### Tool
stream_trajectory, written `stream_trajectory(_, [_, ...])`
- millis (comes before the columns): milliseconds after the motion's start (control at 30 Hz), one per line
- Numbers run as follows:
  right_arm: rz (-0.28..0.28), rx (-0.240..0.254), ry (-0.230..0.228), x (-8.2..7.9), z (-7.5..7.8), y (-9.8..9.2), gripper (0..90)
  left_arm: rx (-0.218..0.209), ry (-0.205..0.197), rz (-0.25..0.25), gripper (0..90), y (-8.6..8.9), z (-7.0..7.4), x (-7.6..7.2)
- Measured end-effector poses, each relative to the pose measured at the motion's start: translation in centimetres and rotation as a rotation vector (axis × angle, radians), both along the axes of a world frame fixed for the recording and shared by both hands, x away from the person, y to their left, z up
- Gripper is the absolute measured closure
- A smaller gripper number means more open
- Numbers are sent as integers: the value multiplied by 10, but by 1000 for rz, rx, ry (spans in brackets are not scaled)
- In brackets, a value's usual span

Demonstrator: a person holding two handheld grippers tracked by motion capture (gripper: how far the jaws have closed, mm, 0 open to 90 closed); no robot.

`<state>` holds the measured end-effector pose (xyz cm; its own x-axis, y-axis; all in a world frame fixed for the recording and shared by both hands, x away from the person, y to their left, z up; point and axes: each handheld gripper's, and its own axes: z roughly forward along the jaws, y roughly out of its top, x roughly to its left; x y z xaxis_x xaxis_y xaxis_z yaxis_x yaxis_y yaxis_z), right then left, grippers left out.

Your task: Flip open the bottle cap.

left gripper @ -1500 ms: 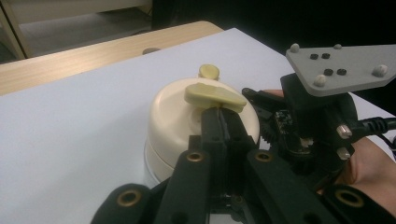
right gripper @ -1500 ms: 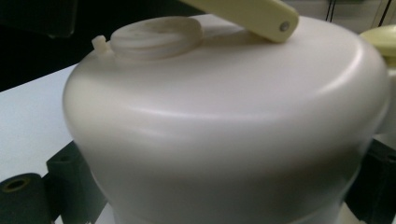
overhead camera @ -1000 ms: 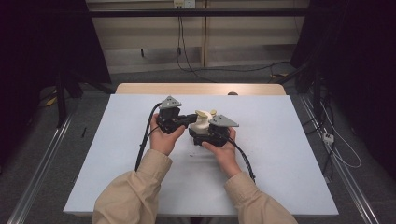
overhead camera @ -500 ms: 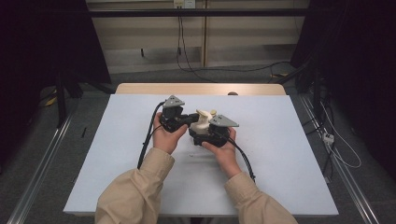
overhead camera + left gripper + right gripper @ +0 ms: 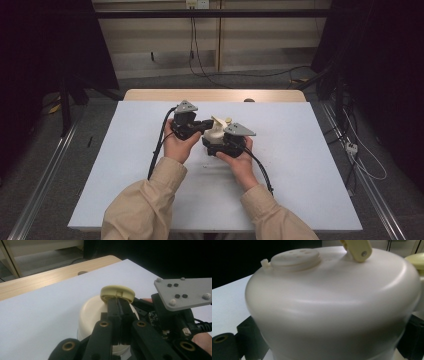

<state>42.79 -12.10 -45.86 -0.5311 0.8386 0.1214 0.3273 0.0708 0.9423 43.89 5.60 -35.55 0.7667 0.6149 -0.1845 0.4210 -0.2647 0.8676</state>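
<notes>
Nothing moved, one cream container [image 5: 216, 131], two grippers

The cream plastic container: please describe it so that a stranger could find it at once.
On the white table, look between the person's two hands near the middle. There the right gripper clamps a cream plastic container with a domed top. It is the pale item among black tools, with a yellowish round flip cap pinched by the left gripper.
</notes>
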Motion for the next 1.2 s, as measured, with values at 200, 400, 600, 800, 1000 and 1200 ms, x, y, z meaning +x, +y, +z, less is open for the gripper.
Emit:
stream_trajectory(200, [0,0,0,0,0,0,61,-2,1,2,898,-1,-2,1])
stream_trajectory(400, [0,1,0,0,0,0,61,-8,4,3,897,-1,-1,2])
stream_trajectory(600, [0,1,1,0,0,0,60,-13,4,5,897,-4,-1,3])
stream_trajectory(800, [-1,2,1,0,0,0,60,-10,-1,3,898,-7,2,4])
stream_trajectory(1000, [-2,2,1,0,0,0,60,-10,-2,3,898,-9,4,5])
stream_trajectory(1200, [-1,1,2,0,0,0,60,-6,-5,3,898,-10,3,6])
